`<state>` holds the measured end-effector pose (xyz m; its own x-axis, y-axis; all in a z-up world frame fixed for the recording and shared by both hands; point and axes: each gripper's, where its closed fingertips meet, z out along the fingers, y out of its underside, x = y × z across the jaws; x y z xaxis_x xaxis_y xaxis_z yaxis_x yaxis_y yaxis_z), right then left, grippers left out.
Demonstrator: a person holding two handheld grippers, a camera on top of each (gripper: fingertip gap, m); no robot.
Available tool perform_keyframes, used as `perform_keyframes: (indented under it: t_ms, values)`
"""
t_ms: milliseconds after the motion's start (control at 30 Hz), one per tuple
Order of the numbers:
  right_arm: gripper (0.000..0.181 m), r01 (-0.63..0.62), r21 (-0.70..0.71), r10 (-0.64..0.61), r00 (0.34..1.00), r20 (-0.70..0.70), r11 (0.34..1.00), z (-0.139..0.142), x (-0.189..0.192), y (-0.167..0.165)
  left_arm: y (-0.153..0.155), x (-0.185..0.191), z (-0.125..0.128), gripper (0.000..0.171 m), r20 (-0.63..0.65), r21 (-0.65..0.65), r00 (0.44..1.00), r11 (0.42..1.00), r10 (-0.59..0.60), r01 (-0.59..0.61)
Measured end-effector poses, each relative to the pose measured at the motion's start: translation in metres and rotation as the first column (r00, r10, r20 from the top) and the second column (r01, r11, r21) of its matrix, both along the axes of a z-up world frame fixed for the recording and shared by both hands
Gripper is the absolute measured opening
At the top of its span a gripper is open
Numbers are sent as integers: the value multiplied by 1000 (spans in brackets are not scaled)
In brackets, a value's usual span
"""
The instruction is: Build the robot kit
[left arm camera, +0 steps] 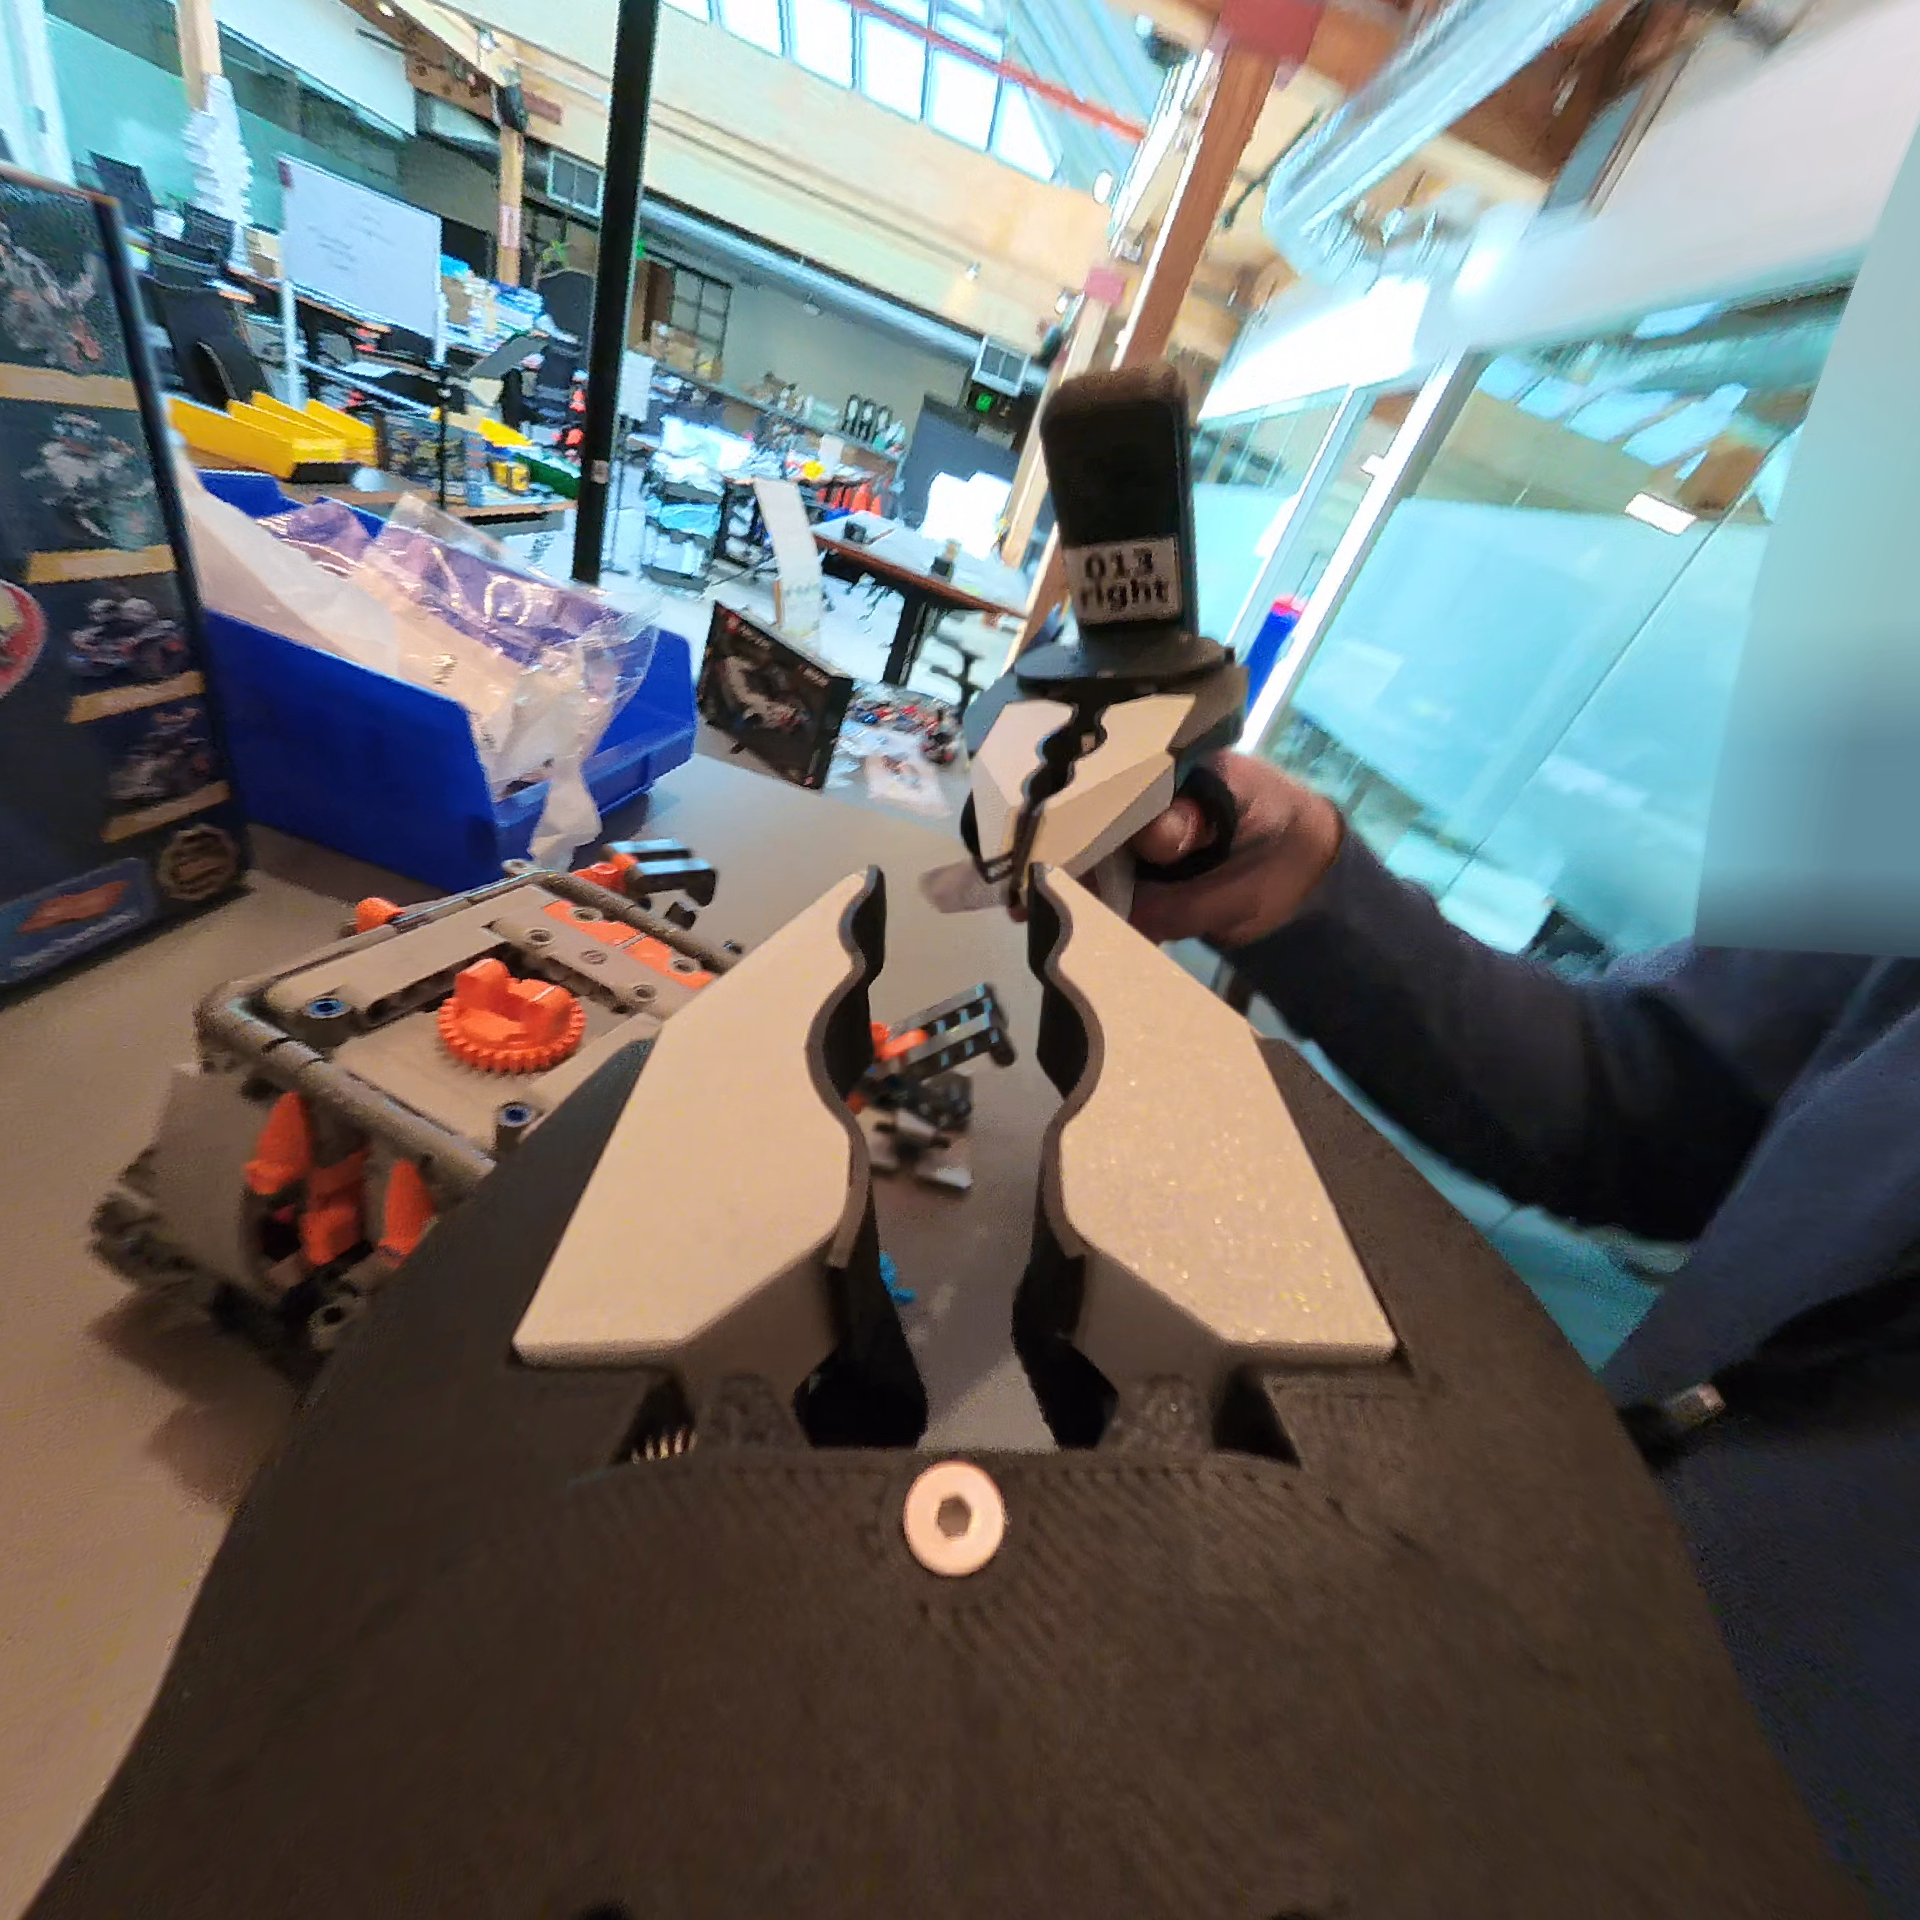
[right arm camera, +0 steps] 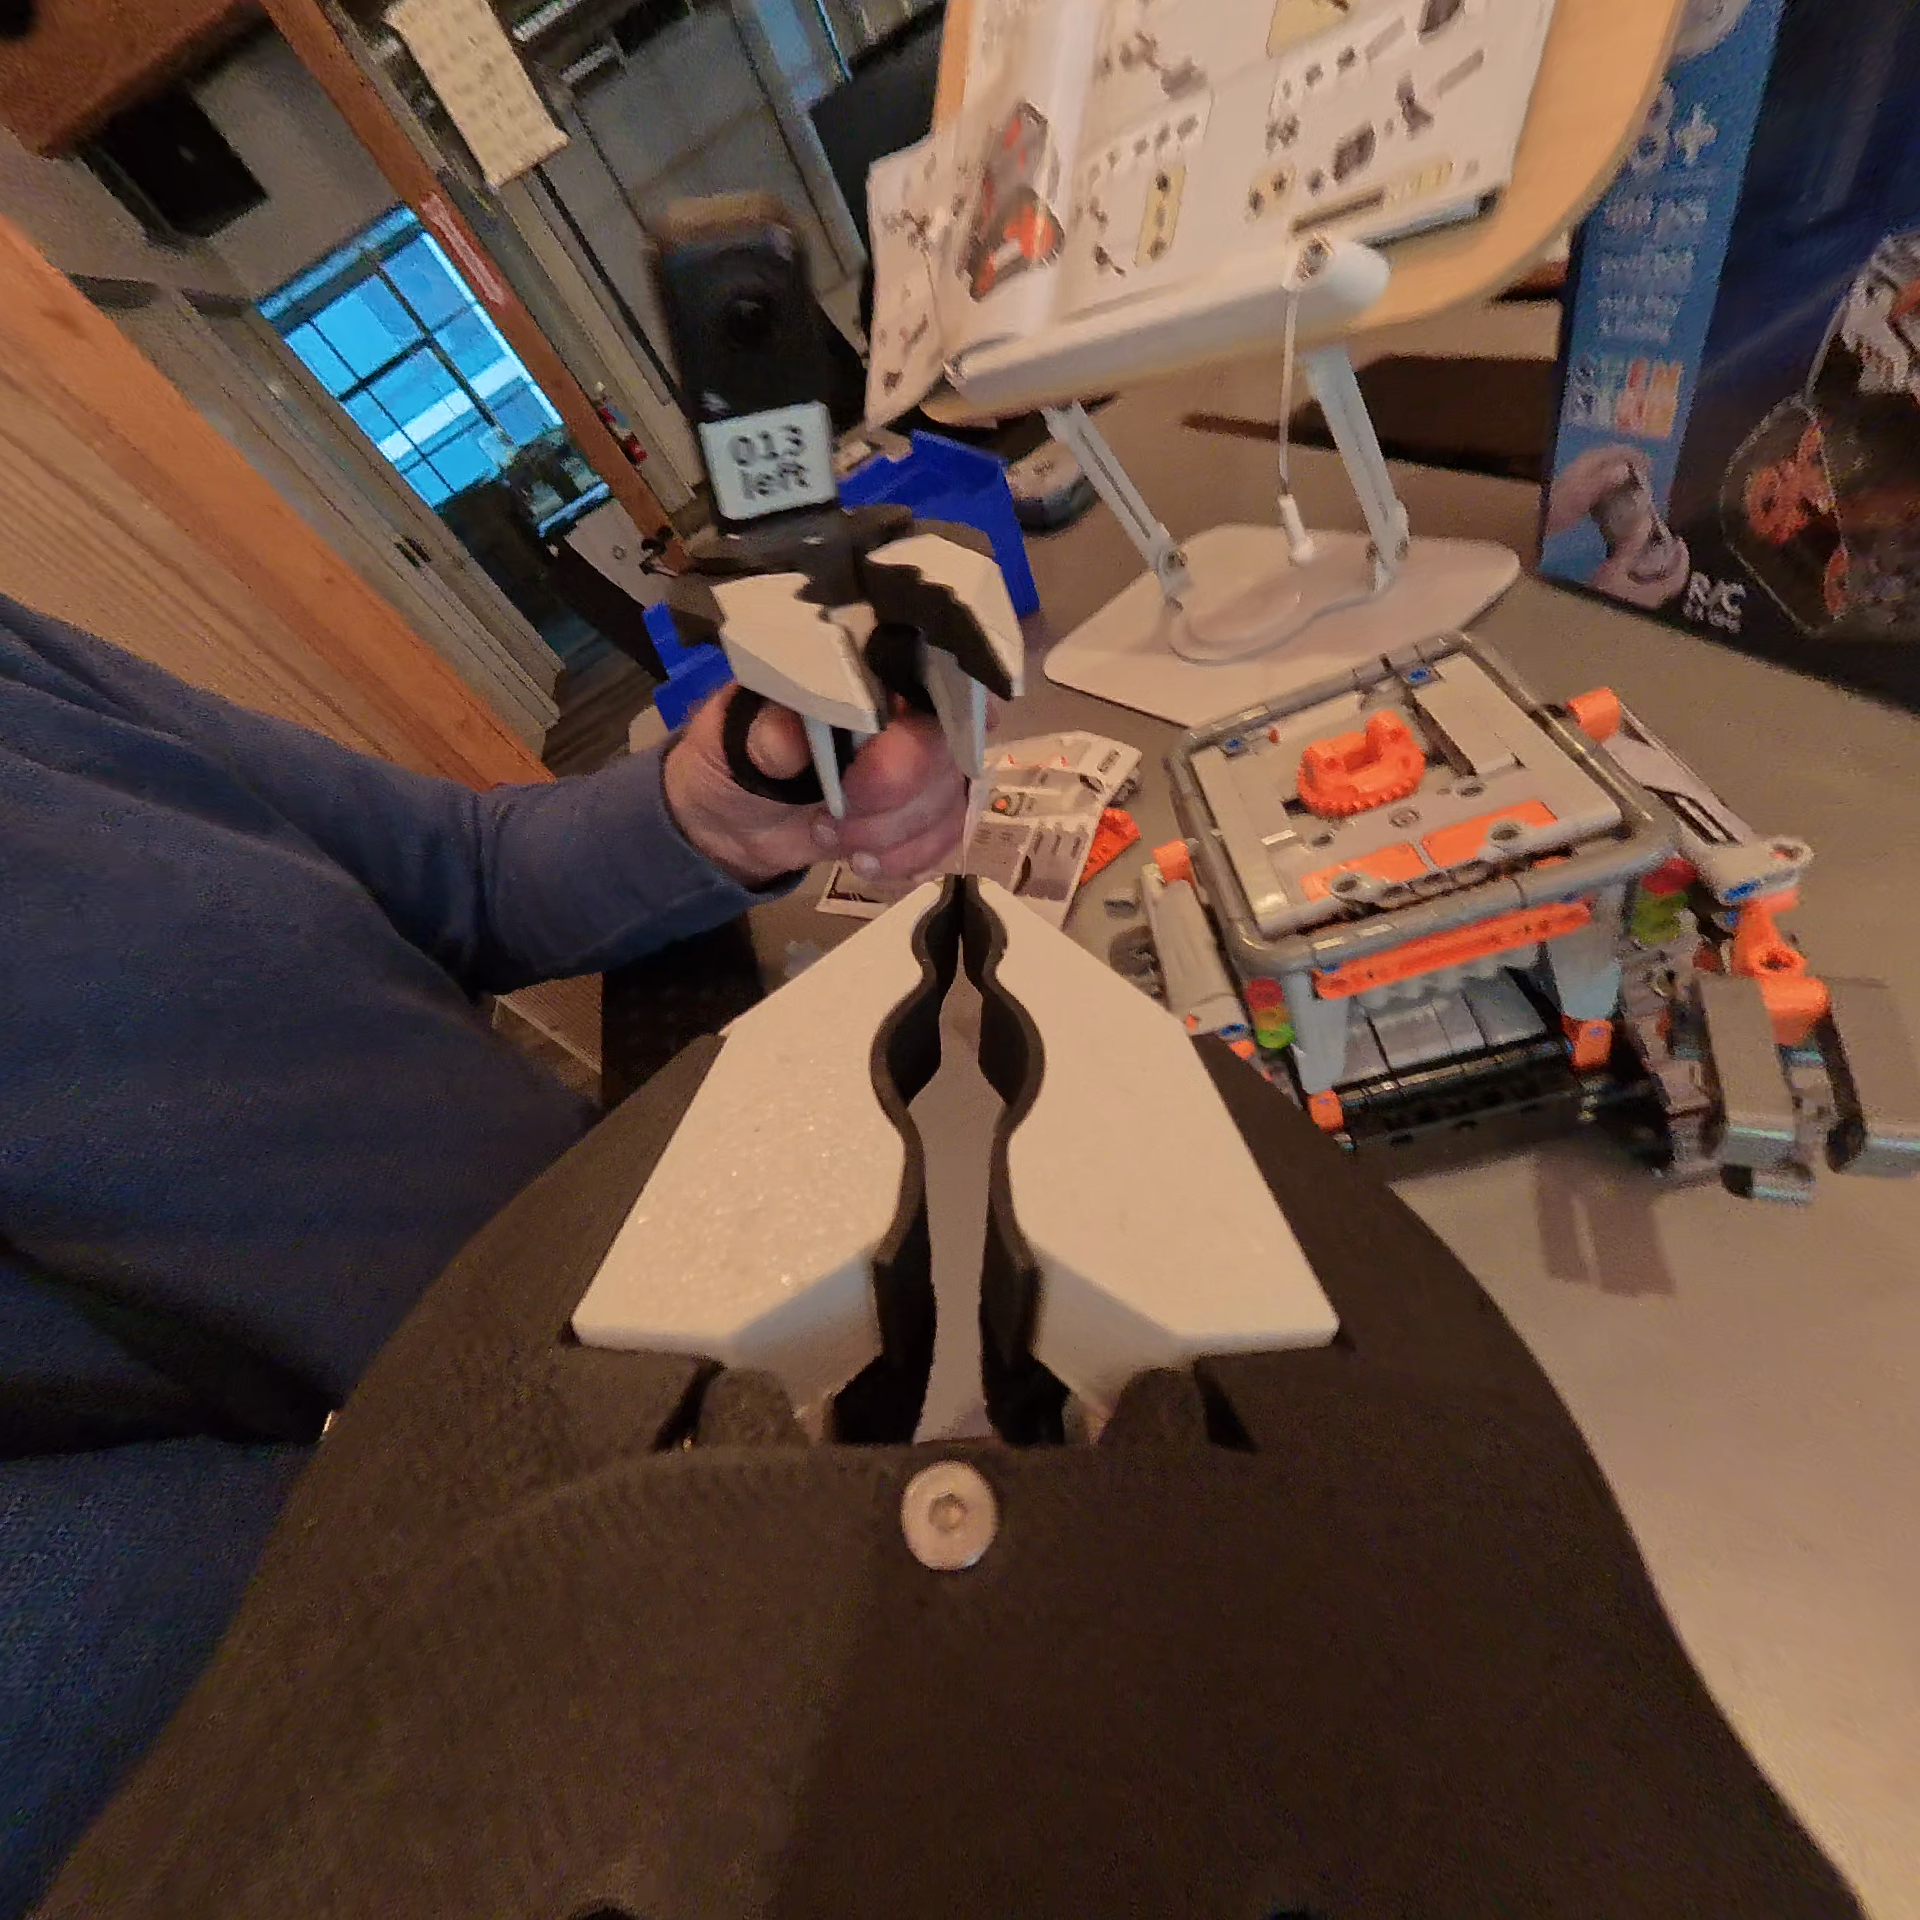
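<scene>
While raised tip-to-tip, left gripper [left arm camera: 961, 883] parted, right gripper [right arm camera: 961, 883] pinched.

brick model [right arm camera: 1455, 894] on table [right arm camera: 1714, 1403], document stand [right arm camera: 1278, 613] behind it, loose sheet [right arm camera: 1039, 821] perhaps just left

A small white printed label [left arm camera: 1122, 584] sits on the black stem above the right claw [left arm camera: 997, 883], and a like white label [right arm camera: 770, 473] sits on the black stem above the left claw [right arm camera: 902, 810]. Left of the left claw stands a tall dark blue printed carton [left arm camera: 94, 623]; beyond it lies a flat black printed box [left arm camera: 771, 709]. Above and right of the right claw, an open white instruction booklet [right arm camera: 1195, 135] carries small print too blurred to read.
</scene>
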<state>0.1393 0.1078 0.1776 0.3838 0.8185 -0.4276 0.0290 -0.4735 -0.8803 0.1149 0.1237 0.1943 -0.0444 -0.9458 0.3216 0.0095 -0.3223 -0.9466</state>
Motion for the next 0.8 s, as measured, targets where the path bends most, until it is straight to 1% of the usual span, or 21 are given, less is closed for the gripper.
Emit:
perform_keyframes:
  t_ms: [67,200,300,367,467,567,633,800]
  values:
    - [0,-16,-52,18,999,41,999,-11,0,5,4,1,-11,26,-76,105,996,994,42,-34]
    - [0,-49,-153,63,994,86,987,-31,-2,12,3,4,-27,23,-156,301,981,952,111,-60]
    - [0,-51,-202,74,991,109,978,-41,-1,16,-3,9,-38,25,-210,467,964,883,162,-47]
    - [0,-50,-227,79,990,117,973,-46,0,19,-5,13,-46,25,-244,549,948,835,204,-39]
    - [0,-53,-263,90,987,131,963,-51,0,22,-11,20,-61,22,-291,602,933,798,212,6]
    - [0,-43,-283,82,988,128,958,-54,1,26,-10,22,-68,22,-299,648,920,761,254,0]
    - [0,-43,-298,83,989,122,954,-56,0,27,-9,23,-68,22,-288,662,917,749,276,-18]
    - [0,-41,-307,78,991,111,951,-57,-2,29,-4,24,-76,23,-303,688,900,726,313,-21]
